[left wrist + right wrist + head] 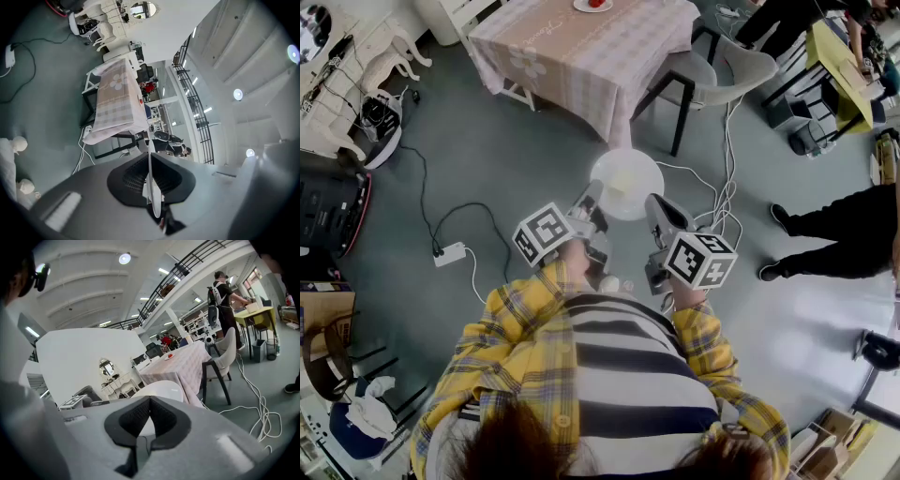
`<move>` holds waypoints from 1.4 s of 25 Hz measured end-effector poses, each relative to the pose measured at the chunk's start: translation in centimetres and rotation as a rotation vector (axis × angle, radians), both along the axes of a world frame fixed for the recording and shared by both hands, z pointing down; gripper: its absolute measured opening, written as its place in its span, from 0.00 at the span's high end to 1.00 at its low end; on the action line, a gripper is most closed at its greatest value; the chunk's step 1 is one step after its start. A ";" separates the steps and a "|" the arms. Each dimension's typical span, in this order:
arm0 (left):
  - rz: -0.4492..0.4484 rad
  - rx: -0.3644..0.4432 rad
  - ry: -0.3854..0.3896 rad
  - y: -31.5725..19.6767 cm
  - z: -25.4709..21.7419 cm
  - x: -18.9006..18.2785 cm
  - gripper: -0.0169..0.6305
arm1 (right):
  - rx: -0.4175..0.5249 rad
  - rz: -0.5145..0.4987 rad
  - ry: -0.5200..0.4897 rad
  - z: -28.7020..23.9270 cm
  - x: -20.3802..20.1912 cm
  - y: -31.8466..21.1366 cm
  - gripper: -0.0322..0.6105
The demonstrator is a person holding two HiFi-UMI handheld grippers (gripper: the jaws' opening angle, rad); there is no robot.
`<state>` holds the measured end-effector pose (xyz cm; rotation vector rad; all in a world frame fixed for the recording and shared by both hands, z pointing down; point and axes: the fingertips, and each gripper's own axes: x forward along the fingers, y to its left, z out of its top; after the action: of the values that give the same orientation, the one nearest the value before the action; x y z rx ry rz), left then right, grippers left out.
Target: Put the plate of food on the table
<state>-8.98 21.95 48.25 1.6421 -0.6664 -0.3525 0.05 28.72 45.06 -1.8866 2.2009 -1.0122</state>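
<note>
Head view: a smooth grey-green floor (516,150) fills the frame. A table (572,56) under a pink checked cloth sits at top centre, cut off by the upper edge. A grey shell chair (722,66) stands at its right. At mid-frame a round white plate (605,173) hangs above the floor, well short of the table; its pale food is hard to make out. The left gripper (592,199) and right gripper (653,204) pinch opposite rims.

Left gripper view: ribbed black pads close on the plate's thin edge.

Right gripper view: the jaws clamp the glossy rim.
</note>
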 end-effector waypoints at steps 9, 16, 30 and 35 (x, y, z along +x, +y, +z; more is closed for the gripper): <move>-0.004 -0.003 -0.002 0.0 0.4 0.4 0.96 | 0.023 -0.024 -0.014 -0.2 -0.1 -0.1 0.95; -0.008 -0.010 -0.003 0.5 1.1 0.9 0.96 | -0.001 -0.036 -0.020 0.8 0.2 0.4 0.95; -0.040 -0.022 0.006 1.4 1.7 1.9 0.96 | 0.013 -0.058 -0.028 0.5 1.7 0.1 0.95; -0.056 -0.047 0.020 -0.3 2.1 2.6 0.96 | -0.008 -0.062 -0.021 1.0 2.3 -1.4 0.95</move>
<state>-6.41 21.67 50.38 1.5763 -0.7018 -0.3901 2.38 27.29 46.06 -1.8127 2.2600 -1.0479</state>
